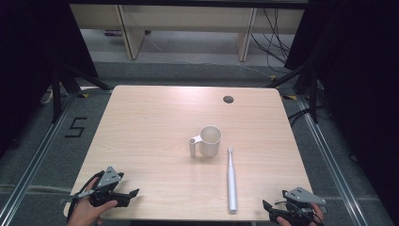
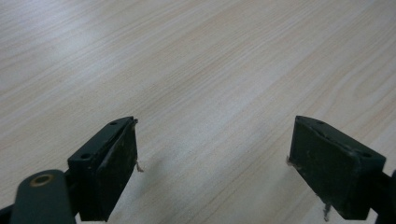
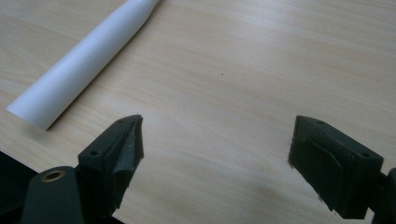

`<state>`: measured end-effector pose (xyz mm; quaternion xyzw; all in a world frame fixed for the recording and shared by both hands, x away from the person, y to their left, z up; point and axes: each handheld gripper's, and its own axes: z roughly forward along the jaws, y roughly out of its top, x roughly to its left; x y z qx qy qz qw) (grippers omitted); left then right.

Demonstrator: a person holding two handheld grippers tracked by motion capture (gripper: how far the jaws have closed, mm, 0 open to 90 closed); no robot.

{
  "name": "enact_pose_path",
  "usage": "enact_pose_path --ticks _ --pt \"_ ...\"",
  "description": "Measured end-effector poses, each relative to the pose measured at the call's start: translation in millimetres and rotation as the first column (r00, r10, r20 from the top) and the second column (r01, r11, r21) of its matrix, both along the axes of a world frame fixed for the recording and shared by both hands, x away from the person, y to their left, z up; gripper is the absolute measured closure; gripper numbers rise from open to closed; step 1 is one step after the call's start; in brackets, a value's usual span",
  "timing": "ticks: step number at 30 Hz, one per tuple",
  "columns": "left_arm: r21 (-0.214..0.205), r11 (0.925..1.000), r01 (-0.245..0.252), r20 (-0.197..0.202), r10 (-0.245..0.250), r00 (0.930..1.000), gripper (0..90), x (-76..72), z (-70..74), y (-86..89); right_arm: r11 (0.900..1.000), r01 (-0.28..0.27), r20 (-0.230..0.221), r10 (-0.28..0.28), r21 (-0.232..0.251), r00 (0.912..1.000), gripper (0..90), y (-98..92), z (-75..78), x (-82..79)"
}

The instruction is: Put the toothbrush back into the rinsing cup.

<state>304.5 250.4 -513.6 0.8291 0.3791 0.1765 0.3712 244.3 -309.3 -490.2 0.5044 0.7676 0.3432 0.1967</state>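
Both grippers sit low at the near edge of the pale wooden table [image 1: 141, 117]. The left gripper [image 1: 123, 195], down at the near-left corner, has its black jaws spread wide over bare wood, nothing between them. The right gripper [image 1: 269, 207], at the near-right corner, is gaping too, empty. Just beside it lies the long white electric toothbrush [image 1: 231, 181], flat, its handle end near the table edge, head pointing away toward the cream handled cup [image 1: 209, 140] standing upright mid-table.
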Motion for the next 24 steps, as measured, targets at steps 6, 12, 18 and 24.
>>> enact_pose_path --ticks 6,12,18,24 --pt "-0.011 0.9999 -0.002 -0.006 0.002 1.0000 14.8 -1.2 -0.1 -0.9 0.9998 0.020 -0.014 -0.020 0.009 0.9997 20.3 1.4 1.5 -1.2" --pt "-0.005 1.0000 -0.005 -0.006 0.005 1.0000 14.8 -0.6 -0.1 -0.5 0.9999 -0.007 0.021 0.008 -0.012 0.9997 20.6 0.5 2.6 1.7" --pt "-0.011 0.9999 -0.002 -0.006 0.002 1.0000 14.8 -0.7 0.1 -0.4 0.9998 -0.011 0.023 0.012 -0.017 0.9997 21.0 0.3 1.9 2.2" --pt "-0.011 0.9999 -0.002 -0.006 0.002 1.0000 14.8 -0.7 0.2 -0.5 0.9998 -0.006 0.017 0.006 -0.017 0.9998 21.5 0.2 2.0 1.9"
